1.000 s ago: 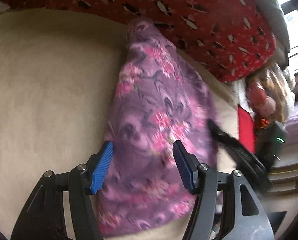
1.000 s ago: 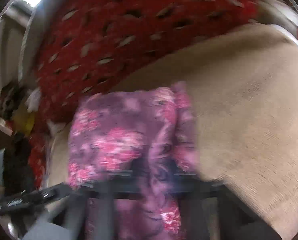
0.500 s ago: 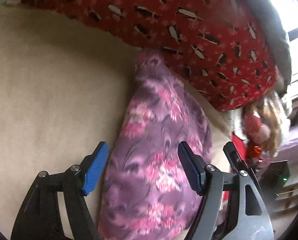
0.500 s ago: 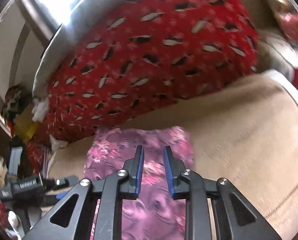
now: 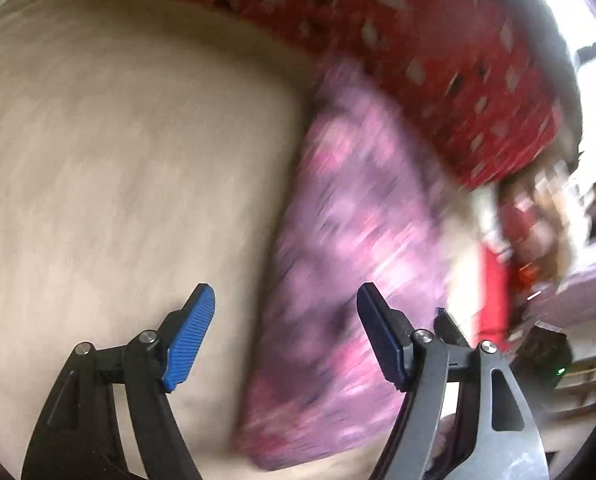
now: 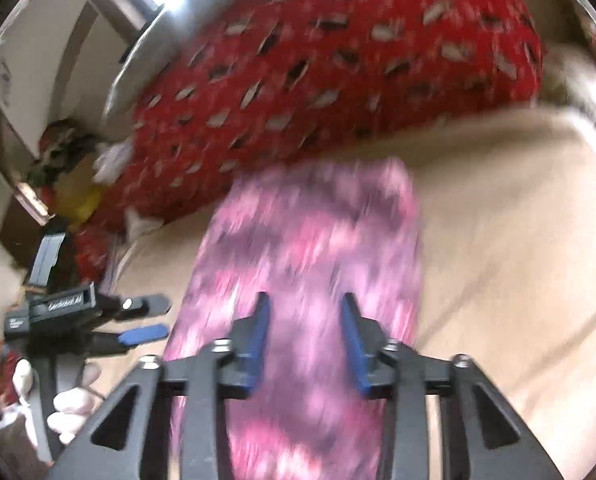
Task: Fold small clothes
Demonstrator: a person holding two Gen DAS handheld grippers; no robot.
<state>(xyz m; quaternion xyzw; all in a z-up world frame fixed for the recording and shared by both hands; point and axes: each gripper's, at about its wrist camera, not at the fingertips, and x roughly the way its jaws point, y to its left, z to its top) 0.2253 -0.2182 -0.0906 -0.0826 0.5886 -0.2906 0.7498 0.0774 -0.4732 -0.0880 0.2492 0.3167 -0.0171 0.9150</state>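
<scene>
A folded purple and pink floral garment (image 5: 350, 264) lies flat on a beige bed surface (image 5: 117, 160), one end against a red patterned blanket (image 5: 438, 60). My left gripper (image 5: 285, 320) is open and empty, hovering over the garment's left edge. In the right wrist view the garment (image 6: 314, 240) runs lengthwise ahead; my right gripper (image 6: 304, 320) is open above its near part, holding nothing. The left gripper (image 6: 137, 320) also shows there at the left. Both views are motion-blurred.
The red blanket (image 6: 338, 60) piles along the far side of the beige surface (image 6: 518, 240). Clutter of red and yellow items (image 6: 69, 184) sits past the bed's edge. A red item and a dark device (image 5: 546, 356) lie to the right.
My right gripper has opened wider and dropped closer over the garment. My left gripper has shifted left, so the garment now lies more under its right finger.
</scene>
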